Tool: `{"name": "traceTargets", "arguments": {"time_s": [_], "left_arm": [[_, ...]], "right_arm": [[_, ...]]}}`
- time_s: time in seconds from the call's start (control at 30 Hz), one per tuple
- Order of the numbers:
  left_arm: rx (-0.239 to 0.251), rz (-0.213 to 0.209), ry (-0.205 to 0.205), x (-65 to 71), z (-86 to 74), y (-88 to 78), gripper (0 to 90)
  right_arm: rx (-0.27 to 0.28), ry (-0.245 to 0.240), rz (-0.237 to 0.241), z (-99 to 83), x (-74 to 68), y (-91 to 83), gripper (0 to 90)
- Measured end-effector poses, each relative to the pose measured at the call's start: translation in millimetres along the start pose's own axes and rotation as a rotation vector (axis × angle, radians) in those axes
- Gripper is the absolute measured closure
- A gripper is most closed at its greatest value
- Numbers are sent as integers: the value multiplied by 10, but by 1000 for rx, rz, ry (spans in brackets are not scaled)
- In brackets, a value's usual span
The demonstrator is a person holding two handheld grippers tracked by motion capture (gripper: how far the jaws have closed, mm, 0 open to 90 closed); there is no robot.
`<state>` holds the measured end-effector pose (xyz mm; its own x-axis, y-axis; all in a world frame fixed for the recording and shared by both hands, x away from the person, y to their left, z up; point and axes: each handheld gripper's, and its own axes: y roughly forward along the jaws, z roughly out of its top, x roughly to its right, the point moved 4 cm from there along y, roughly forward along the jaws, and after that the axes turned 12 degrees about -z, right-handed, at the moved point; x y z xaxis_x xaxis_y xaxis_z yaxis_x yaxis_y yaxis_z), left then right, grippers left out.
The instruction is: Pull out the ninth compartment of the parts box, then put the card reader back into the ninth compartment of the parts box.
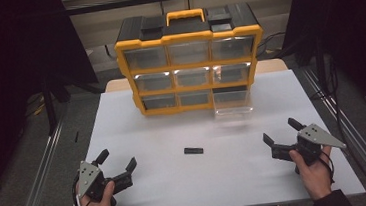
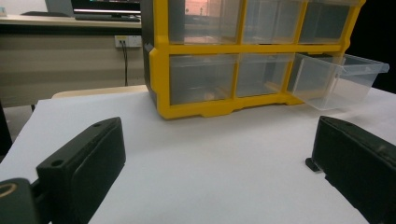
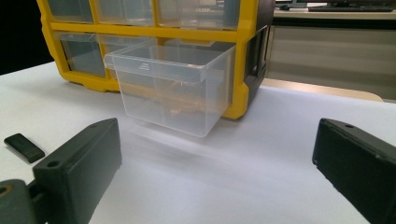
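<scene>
The person is holding the left gripper [image 1: 117, 165] low over the near left part of the white table [image 1: 139, 137], its jaws standing wide apart and clasping nothing, pointing forward and a little inward. Ahead of it and to its right, the small black piece [image 1: 193, 151] is lying flat on the bare table, roughly midway between the two tools and touching neither. Farther ahead of both, the yellow drawer cabinet [image 1: 191, 64] is standing upright at the back of the table, and its bottom right clear drawer [image 3: 170, 88] is sitting pulled out over the table, well ahead of the right gripper [image 1: 279, 135] and slightly to its left. That right gripper is hovering near the right edge, jaws likewise spread and empty, angled inward toward the middle. To my eye the work is sitting at the start of a pick-up: the drawer is already waiting open and the piece is not yet being touched. The next move is likely calling for one tool to come down over the black piece, straddle its narrow sides, close on it, then carry it forward and drop it in the open drawer.
</scene>
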<state>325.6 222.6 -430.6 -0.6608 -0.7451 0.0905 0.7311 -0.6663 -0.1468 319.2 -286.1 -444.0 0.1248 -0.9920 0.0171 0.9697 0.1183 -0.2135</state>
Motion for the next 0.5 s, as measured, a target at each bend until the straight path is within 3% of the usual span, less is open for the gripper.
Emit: {"name": "traceTargets", "arguments": {"time_s": [0.2,0.5], "left_arm": [[1,1,-8,-13,-3,7,28],[-3,-6,-9,-2,-8,24,28]], "right_arm": [[1,-8,41,35,-43,7,8],[-59,-33,174,31,-145,30,19]]}}
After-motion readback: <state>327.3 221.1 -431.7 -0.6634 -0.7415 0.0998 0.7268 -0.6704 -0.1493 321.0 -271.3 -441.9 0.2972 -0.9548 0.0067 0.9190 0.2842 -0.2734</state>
